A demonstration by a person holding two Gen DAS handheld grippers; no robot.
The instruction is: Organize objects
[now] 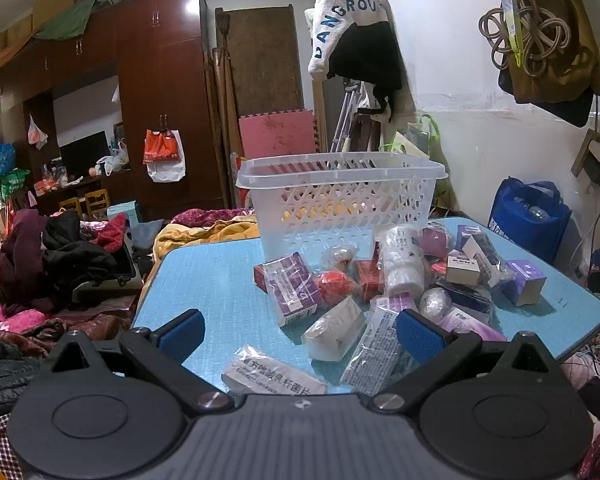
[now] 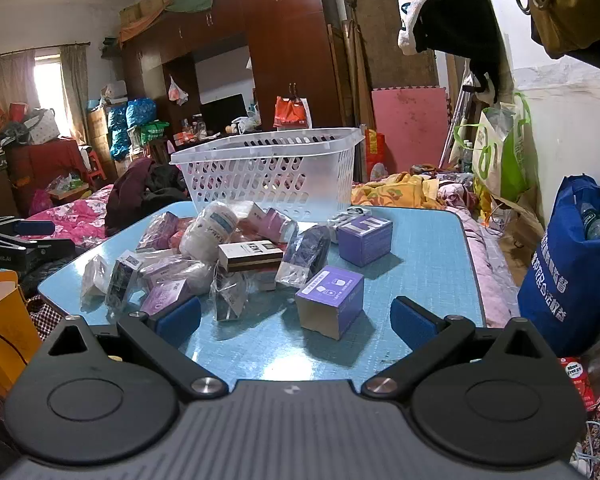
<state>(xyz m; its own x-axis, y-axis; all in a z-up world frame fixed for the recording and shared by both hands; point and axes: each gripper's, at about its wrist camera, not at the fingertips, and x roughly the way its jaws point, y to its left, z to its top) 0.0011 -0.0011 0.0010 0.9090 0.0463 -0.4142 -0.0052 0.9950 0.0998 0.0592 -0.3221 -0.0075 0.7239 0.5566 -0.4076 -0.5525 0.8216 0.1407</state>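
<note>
A clear perforated plastic basket (image 1: 342, 196) (image 2: 272, 172) stands at the far side of a blue table (image 1: 216, 280) (image 2: 424, 264). In front of it lies a heap of several small items: purple boxes (image 2: 330, 300), bagged packets (image 1: 332, 330), a white bottle (image 1: 402, 260) (image 2: 210, 230) and a KENT box (image 2: 250, 254). My left gripper (image 1: 300, 332) hovers open over the near edge, a bagged white box (image 1: 272, 374) just below its fingers. My right gripper (image 2: 296, 320) is open too, with the nearest purple box between its spread fingers, untouched. The left gripper (image 2: 16, 236) also shows at the right wrist view's left edge.
A bed with pink bedding and piled dark clothes (image 1: 56, 264) lies left of the table. A blue tote bag (image 2: 572, 264) (image 1: 528, 216) stands to the right by the white wall. Clothes (image 1: 356, 28) hang above the basket. A dark wardrobe (image 1: 160, 92) fills the back.
</note>
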